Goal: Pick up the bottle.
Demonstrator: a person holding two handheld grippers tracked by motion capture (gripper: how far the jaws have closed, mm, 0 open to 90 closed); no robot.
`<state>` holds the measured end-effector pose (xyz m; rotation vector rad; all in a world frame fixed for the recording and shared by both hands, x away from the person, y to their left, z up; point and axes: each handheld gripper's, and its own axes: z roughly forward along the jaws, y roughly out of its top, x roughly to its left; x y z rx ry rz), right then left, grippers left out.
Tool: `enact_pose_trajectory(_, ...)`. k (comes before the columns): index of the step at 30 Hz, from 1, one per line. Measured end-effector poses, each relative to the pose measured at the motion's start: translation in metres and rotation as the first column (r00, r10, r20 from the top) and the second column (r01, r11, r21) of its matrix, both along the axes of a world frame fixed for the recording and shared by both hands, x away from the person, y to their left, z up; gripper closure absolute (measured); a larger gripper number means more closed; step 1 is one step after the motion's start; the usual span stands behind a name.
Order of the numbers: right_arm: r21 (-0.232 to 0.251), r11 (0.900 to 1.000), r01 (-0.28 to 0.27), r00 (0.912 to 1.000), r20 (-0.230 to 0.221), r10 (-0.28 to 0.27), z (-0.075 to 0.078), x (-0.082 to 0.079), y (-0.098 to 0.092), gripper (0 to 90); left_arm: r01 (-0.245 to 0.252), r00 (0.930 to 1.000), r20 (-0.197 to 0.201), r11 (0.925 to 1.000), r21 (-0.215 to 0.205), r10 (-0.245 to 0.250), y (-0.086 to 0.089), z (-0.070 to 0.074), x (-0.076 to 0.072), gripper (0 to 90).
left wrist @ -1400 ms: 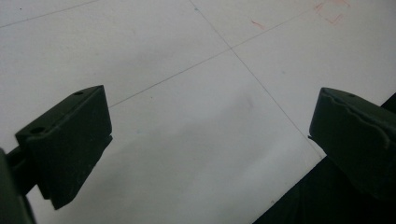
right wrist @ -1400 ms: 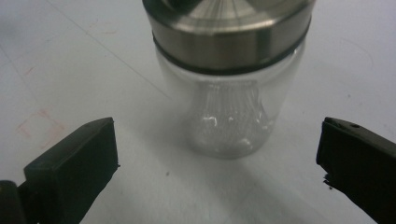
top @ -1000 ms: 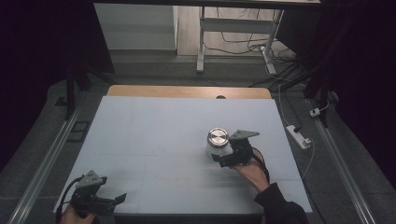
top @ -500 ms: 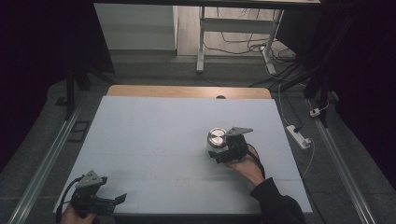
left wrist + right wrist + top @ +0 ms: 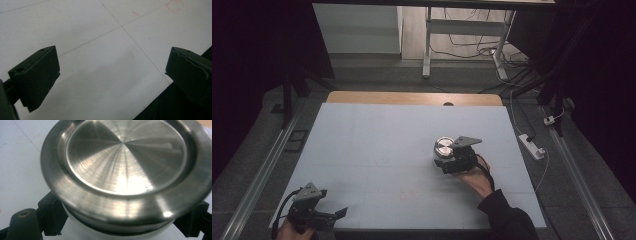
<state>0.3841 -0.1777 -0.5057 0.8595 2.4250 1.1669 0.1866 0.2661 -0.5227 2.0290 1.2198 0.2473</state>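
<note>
Steel-lidded jar (image 5: 125, 177) stands between the 2 jaws of the right gripper (image 5: 451, 161), which has advanced since 1 s ago; whether they clamp it cannot be told. Left gripper (image 5: 324, 214) idles released over the bench (image 5: 377, 145).
</note>
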Motion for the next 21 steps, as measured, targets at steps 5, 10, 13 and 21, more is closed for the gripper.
enact_pose_trajectory(5,0.006,1.000,0.005,1.0000,-0.002,-0.005,0.001,0.000,-0.001,15.0,0.003,1.0000,-0.002,1.0000,-0.003,-0.003,0.000,0.000,0.000,0.3)
enact_pose_trajectory(10,0.015,1.000,0.002,1.0000,-0.002,-0.002,0.004,-0.001,-0.001,15.0,0.003,1.0000,0.000,1.0000,-0.006,-0.003,0.000,0.000,0.000,0.3)
enact_pose_trajectory(13,0.025,1.000,-0.006,0.9999,0.008,0.006,0.009,-0.005,0.000,15.0,0.004,1.0000,0.000,1.0000,-0.007,-0.004,0.000,0.000,0.000,0.3)
enact_pose_trajectory(21,0.029,0.998,-0.059,0.9979,0.029,0.058,0.020,-0.017,0.010,15.0,0.005,1.0000,0.000,0.9999,-0.012,-0.005,0.001,0.000,0.000,0.4)
